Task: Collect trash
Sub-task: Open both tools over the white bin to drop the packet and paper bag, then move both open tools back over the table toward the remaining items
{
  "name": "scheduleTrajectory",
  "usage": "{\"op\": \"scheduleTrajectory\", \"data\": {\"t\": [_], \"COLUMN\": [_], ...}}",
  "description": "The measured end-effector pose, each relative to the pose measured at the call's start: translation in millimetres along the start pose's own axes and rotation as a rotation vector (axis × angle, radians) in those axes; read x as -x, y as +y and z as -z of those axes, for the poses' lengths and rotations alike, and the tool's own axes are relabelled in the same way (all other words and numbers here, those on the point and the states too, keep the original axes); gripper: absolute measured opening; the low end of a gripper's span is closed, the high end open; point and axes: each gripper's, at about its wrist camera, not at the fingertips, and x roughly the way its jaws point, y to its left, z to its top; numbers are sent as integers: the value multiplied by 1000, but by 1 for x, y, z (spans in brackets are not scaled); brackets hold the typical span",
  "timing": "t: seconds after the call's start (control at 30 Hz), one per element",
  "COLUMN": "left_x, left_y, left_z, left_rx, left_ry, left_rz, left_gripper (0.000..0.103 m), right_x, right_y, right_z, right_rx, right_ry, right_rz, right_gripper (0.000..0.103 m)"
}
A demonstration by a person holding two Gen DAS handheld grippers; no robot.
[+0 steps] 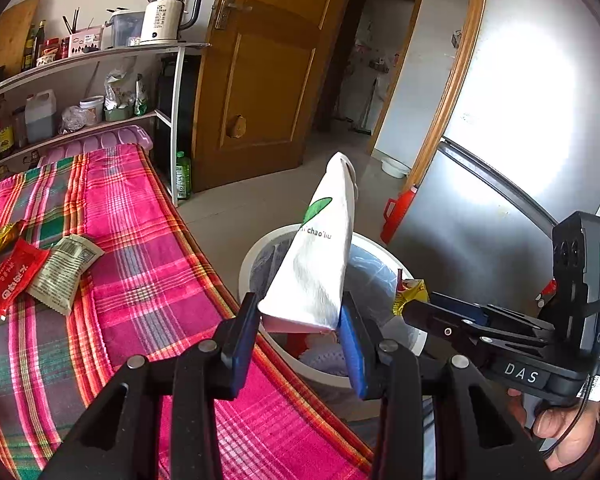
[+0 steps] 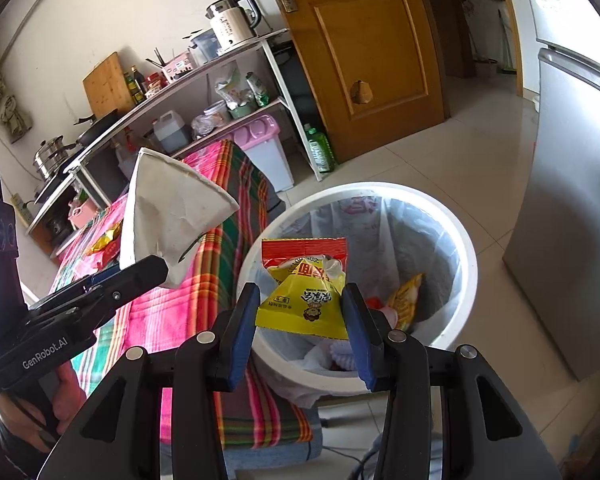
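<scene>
Kitchen floor by the plaid-covered table (image 1: 148, 280): left gripper (image 1: 300, 320) pinched a crumpled white carton (image 1: 320, 256) by its bottom edge, and right gripper (image 2: 302, 314) pinched a yellow snack wrapper (image 2: 304, 308), both over the white bin (image 2: 470, 256). Both looked light and crushable, the wrapper probably slippery; edge grips suited them.

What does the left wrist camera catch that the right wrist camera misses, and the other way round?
Only the left wrist view shows the red wrapper and pale printed wrapper lying on the pink plaid cloth. Only the right wrist view shows the wooden cutting board and steel pots. Both show the white round bin, the white folded paper pack in the left fingers, and the yellow and red snack wrapper in the right fingers.
</scene>
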Motion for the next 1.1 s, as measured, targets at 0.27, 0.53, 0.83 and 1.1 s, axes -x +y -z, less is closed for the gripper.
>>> {"op": "scheduleTrajectory", "data": {"t": [0.27,0.53,0.83,1.1], "left_x": [-29,-49,-41,-13], "left_y": [-3,-6,-6,-3], "left_z": [-1,1,0,1], "left_rx": [-2,8,6,6], "left_ry": [34,65,44,-2], "left_rz": [14,23,28,12], "left_gripper": [41,45,48,48], "right_x": [-11,-15,-6,10], "right_y": [-17,-25,-19,2], "right_z": [-2,-1,-3,-1], "right_rx": [-17,-24,-6,33], "right_ry": [13,7,-14,-45], "right_rz": [38,59,51,25], "right_gripper": [44,44,45,45]}}
